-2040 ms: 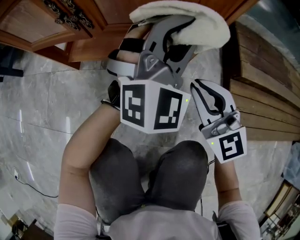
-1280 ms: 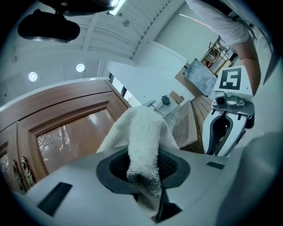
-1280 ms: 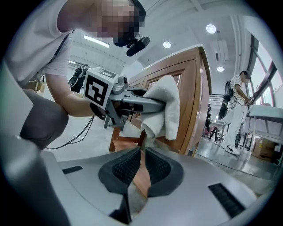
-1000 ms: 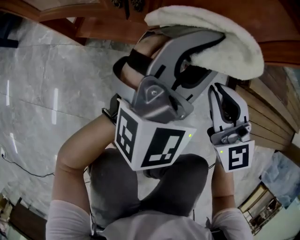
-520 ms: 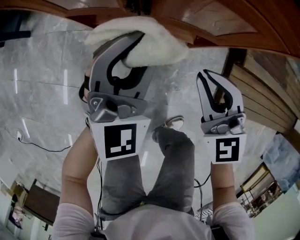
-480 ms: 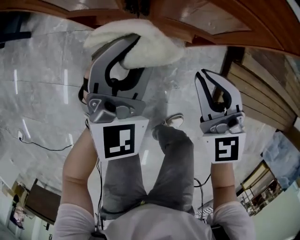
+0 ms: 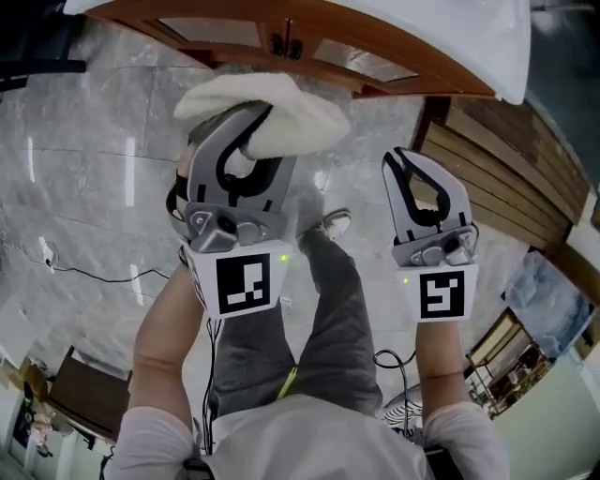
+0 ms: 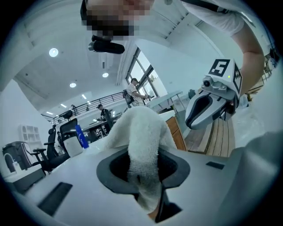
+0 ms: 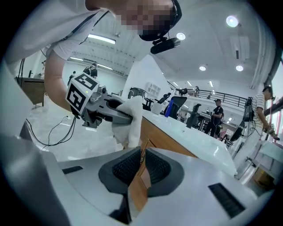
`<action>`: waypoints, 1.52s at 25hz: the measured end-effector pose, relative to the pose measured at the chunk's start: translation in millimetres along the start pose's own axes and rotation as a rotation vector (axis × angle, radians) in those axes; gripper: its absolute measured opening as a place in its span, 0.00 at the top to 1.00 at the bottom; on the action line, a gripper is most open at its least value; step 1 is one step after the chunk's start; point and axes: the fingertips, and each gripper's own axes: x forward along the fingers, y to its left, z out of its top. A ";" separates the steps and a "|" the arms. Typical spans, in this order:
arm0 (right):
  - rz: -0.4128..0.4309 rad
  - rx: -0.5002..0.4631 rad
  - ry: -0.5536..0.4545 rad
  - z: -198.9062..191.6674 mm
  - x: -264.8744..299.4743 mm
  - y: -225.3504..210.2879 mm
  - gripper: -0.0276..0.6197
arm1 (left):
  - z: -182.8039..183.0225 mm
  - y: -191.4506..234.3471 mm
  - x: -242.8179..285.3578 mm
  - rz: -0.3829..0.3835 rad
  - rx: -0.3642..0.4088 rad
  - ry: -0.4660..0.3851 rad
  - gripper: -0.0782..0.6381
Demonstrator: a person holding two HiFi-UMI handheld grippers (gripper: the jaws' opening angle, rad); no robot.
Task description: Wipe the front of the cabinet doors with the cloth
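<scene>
I have my left gripper clamped on the white cloth, near the cabinet doors; my right gripper beside it is closed to a slit, empty.

Floor: grey marbled stone tiles, glossy, with pale streaks of light. A thin dark cable lies loose across the tiles at the left of the head view. One shoe stands flat on the floor near mid-frame. A wooden cabinet stands on the floor along the top edge, with a white countertop over it. Right of the cabinet, a band of brown wooden slats runs along the floor, touching the tiles' edge
</scene>
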 end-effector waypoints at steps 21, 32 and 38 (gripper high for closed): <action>0.067 0.000 0.055 232.5 -107.6 14.0 0.87 | 205.7 115.1 -139.9 0.047 -0.014 -0.030 0.73; -0.056 -0.060 0.009 318.4 -187.5 -12.3 0.87 | 298.3 153.6 -192.9 0.129 -0.069 -0.074 0.73; -0.117 -0.077 -0.032 351.4 -214.7 -23.8 0.87 | 343.9 173.3 -210.7 0.155 -0.013 -0.121 0.73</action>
